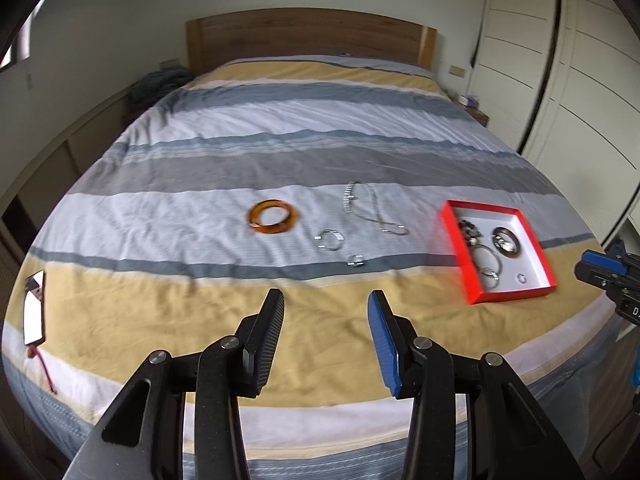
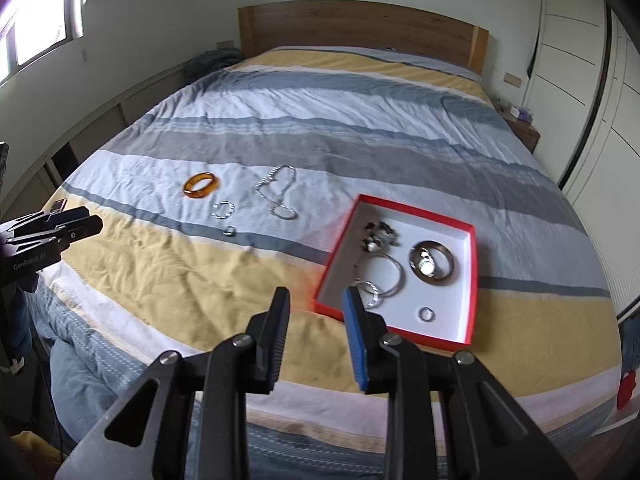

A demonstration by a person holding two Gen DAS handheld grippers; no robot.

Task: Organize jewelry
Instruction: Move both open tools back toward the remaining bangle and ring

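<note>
An amber bangle point(image 1: 273, 217) point(image 2: 201, 185), a silver chain necklace point(image 1: 370, 208) point(image 2: 277, 193), a small silver bracelet point(image 1: 330, 239) point(image 2: 222, 209) and a silver ring point(image 1: 355, 261) point(image 2: 230, 231) lie loose on the striped bedspread. A red box with a white inside point(image 1: 538, 255) point(image 2: 456, 312) holds several pieces: a dark bangle, silver hoops, a beaded piece and a ring. My left gripper point(image 1: 326, 310) is open and empty, above the yellow stripe short of the loose pieces. My right gripper point(image 2: 316, 306) is open and empty, at the box's near-left corner.
A phone-like object with a red cord point(image 1: 34, 312) lies at the bed's left edge. A wooden headboard point(image 1: 304, 34) stands at the far end. White wardrobe doors point(image 1: 560, 60) line the right side. A nightstand point(image 2: 524, 130) sits at the far right.
</note>
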